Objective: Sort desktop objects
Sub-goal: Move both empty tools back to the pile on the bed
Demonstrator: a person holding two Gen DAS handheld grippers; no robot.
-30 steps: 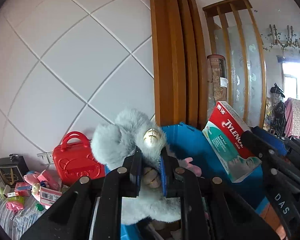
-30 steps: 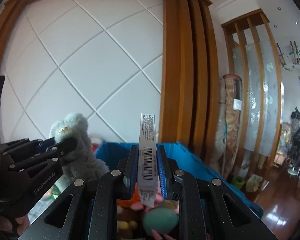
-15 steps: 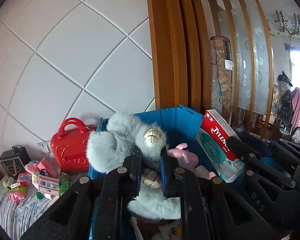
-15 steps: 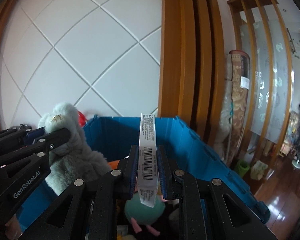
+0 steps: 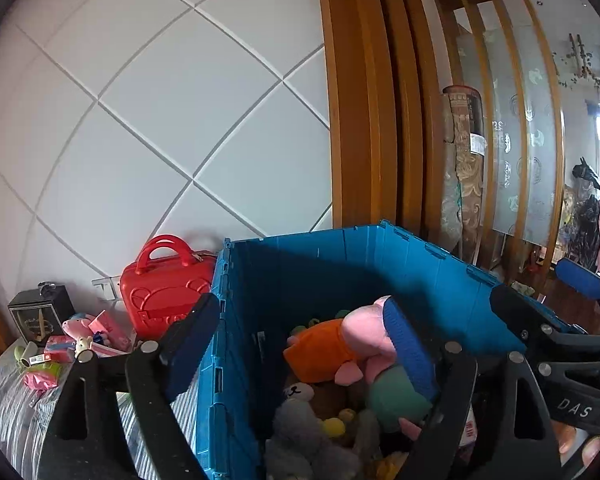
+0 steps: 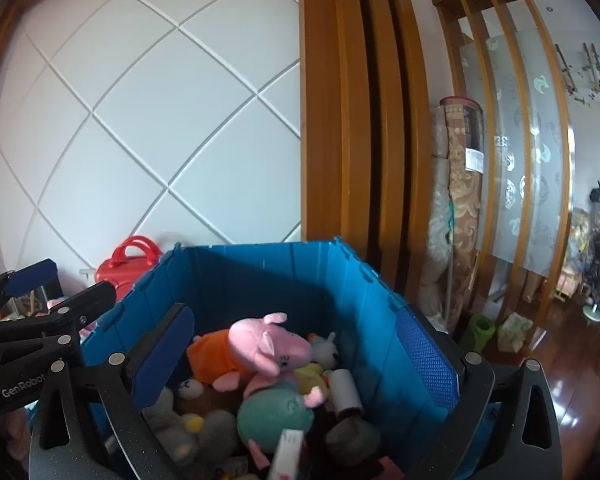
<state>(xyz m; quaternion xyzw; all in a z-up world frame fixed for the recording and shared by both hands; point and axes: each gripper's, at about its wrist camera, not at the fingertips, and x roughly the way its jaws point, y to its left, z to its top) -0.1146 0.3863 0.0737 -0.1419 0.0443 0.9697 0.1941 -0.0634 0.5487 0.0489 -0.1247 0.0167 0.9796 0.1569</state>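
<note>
**Crate filling up, a scatter of small things left on the worktop**

Both hand-held grippers hang over the blue crate (image 6: 364, 292), and both are opening at this moment with nothing between their fingers: the left hand-held gripper (image 5: 300, 344) stands wide, one finger outside the crate's left wall and one over its inside, and the right hand-held gripper (image 6: 300, 356) spreads wide above the heap.

A good part of the sorting looks done. The crate already holds a pile of soft toys: a pink pig plush in an orange dress (image 6: 256, 348) lies on top, a teal egg-shaped plush (image 6: 274, 416) sits nearer, a grey furry toy (image 5: 300, 436) lies at the near left, and a white carton (image 6: 288, 452) stands on end at the near edge.

What is left sits to the left of the crate on the striped worktop (image 5: 16, 412): a red toy case (image 5: 162, 292) just beside the crate wall, a black box (image 5: 38, 316) farther left, and a cluster of small pink and green trinkets (image 5: 76, 340) near it. I judge these come next.
</note>
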